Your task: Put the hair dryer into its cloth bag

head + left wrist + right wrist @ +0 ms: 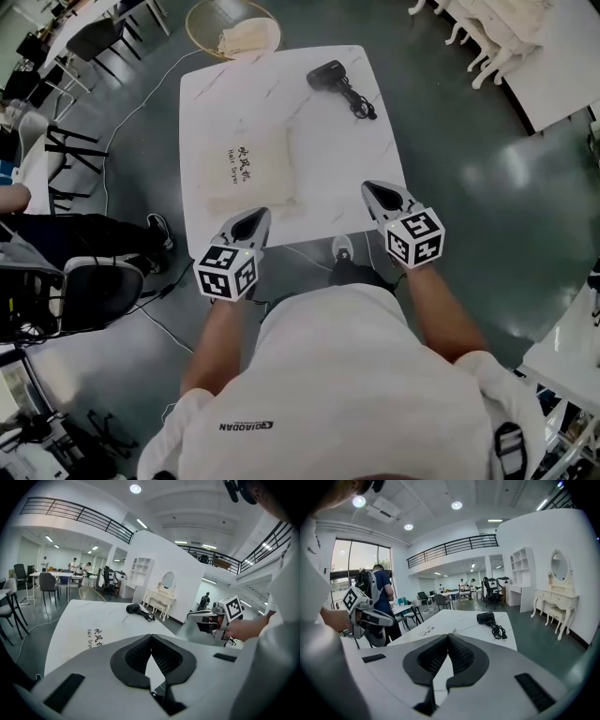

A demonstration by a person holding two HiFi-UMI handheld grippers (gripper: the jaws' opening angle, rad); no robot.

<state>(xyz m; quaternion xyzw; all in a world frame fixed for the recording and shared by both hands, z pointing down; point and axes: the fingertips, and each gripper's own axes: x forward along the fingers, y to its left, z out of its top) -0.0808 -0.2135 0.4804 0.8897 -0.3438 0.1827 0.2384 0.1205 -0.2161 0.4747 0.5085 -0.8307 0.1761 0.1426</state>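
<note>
A black hair dryer (328, 76) with its coiled cord (361, 105) lies at the far right of the white marble table (366, 150); it also shows in the left gripper view (133, 609) and the right gripper view (486, 618). A flat cream cloth bag (248, 171) with printed lettering lies on the table's near left part. My left gripper (255, 218) hovers shut and empty over the near edge, just in front of the bag. My right gripper (372, 190) is shut and empty over the near right edge, well short of the dryer.
A round basket (234, 28) with cloth in it stands on the floor beyond the table. Chairs (84, 281) and a seated person's legs are at the left. White furniture (487, 37) stands at the far right. Cables run across the floor.
</note>
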